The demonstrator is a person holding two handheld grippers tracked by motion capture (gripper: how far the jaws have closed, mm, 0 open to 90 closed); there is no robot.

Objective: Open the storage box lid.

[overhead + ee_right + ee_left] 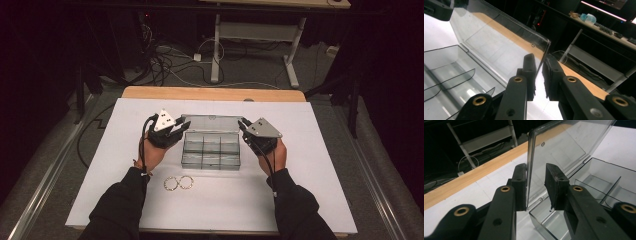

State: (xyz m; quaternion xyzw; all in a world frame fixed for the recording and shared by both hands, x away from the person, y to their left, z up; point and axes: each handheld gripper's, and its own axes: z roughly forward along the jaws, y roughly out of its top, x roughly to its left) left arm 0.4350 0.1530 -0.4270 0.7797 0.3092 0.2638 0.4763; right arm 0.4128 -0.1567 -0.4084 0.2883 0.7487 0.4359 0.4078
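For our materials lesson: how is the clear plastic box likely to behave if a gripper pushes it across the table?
The clear plastic box is probably light: thin walls, empty compartments. It would likely slide easily on the smooth white sheet. With its lid upright, a high push may tip it.

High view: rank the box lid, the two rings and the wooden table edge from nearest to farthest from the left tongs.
From the left tongs:
1. Clear box lid, between its jaws.
2. Two rings, on the white sheet nearer the person.
3. Wooden table edge, along the far side.
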